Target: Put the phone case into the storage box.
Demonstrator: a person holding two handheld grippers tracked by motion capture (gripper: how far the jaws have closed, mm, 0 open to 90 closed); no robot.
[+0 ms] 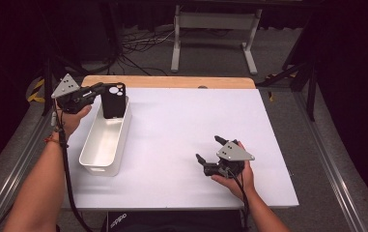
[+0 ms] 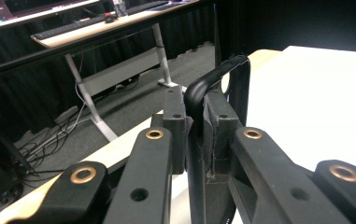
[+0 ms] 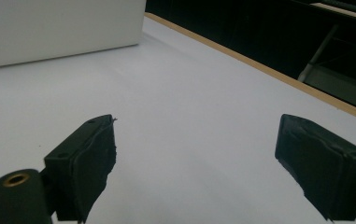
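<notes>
A white table [image 1: 181, 145] with a wooden far edge stands on grey carpet, with dark curtains and a white desk frame behind it. At about ten o'clock on the table lies a long white bin [image 1: 105, 140], its long axis running from seven towards one o'clock. The left gripper [image 1: 97, 90] is clenched on the edge of a black phone case [image 1: 113, 100], the pads [image 2: 178, 126] pinching its rim in the left gripper view. The case hangs upright, long axis vertical, camera cutout at the top, over the bin's far end, its lower edge at or just inside the rim. The bin lies straight below the case, so lowering it looks like the coming move, and the left hand is the nearer one. The right gripper [image 1: 209, 148] rests at about five o'clock, well apart from the bin, jaws spread and holding nothing.
</notes>
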